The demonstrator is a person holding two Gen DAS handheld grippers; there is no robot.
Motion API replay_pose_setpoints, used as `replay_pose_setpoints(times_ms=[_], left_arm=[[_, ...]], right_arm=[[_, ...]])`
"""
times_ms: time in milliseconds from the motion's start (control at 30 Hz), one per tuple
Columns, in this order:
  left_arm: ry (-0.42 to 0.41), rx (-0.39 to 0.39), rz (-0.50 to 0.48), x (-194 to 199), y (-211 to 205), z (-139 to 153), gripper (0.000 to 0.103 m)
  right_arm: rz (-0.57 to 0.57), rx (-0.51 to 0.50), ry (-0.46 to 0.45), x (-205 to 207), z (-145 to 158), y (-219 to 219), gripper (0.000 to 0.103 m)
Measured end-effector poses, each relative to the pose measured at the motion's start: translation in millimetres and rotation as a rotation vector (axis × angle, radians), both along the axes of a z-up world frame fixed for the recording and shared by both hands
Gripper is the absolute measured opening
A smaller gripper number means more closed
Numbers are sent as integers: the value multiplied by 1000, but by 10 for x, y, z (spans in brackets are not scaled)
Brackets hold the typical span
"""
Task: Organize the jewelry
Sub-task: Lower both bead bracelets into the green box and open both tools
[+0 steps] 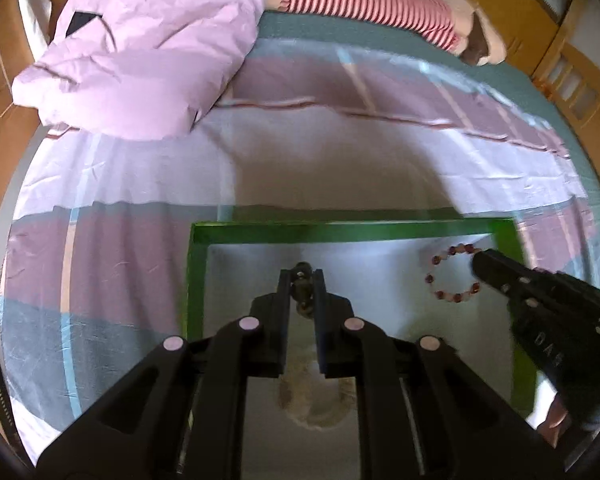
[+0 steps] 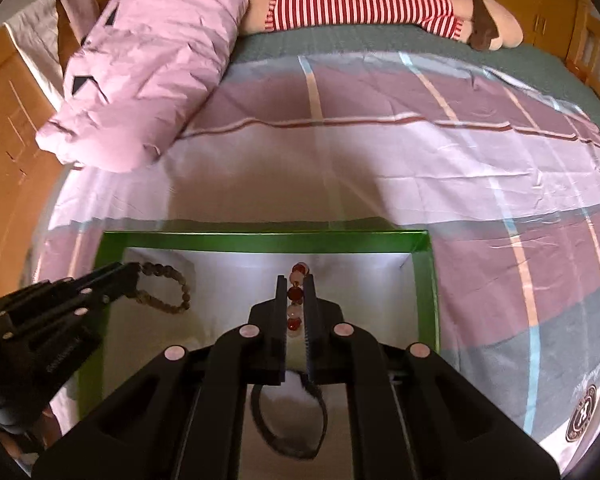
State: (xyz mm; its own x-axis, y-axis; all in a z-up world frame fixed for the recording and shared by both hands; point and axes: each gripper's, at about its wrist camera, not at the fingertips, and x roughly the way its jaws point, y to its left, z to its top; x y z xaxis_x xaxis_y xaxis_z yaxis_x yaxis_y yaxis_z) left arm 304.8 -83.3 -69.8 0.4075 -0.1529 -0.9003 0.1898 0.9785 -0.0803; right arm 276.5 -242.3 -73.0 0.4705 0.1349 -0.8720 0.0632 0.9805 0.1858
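A green-walled box (image 1: pixel 340 230) (image 2: pixel 268 240) with a pale floor lies on the bed. My left gripper (image 1: pixel 302 280) is shut on a brown bead bracelet (image 1: pixel 303 296), held over the box; its loop shows in the right wrist view (image 2: pixel 172 292) by the left gripper (image 2: pixel 128 276). My right gripper (image 2: pixel 296 284) is shut on a red and white bead bracelet (image 2: pixel 296 294), also over the box; its ring shows in the left wrist view (image 1: pixel 454 274) at the right gripper's (image 1: pixel 478 264) tip. A dark band (image 2: pixel 288 420) and a pale bracelet (image 1: pixel 316 400) lie on the box floor.
The bed has a plaid sheet (image 2: pixel 380 160) in purple, white and grey. A folded pink quilt (image 2: pixel 148 64) lies at the far left. A striped plush toy (image 2: pixel 364 0) lies along the far edge. Wooden cabinets (image 2: pixel 16 120) stand around the bed.
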Motion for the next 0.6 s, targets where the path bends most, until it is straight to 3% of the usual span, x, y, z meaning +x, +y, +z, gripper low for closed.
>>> replay_pose_setpoints(times_ms=[100,233,300,400,467,533,600], left_arm=[[31,49,25,59,56,-167,11],[51,105,38,95,163,-269,11],[48,97,31,91,189,-259,13],[29,87,6,47,137,-181,39],[26,73,-19,6,62,-139,63],[-38,152,-19,-89,-41,-38,78],[-75,175,-37,-164,-92,84,78]], right_arm=[[-30,-23,52,42,-185,-57,7],[-56,-189,87,21,-301,-112,7],[-73,-222,115,10,-332,-158,8],[-84,-200,136,-2,-357,-222,9],[-77,-209,139,-19,-358,-199,22],[-56,-224,127,-38,-323,-138,39],[-43,-223,108,-75,-245,-82,49]])
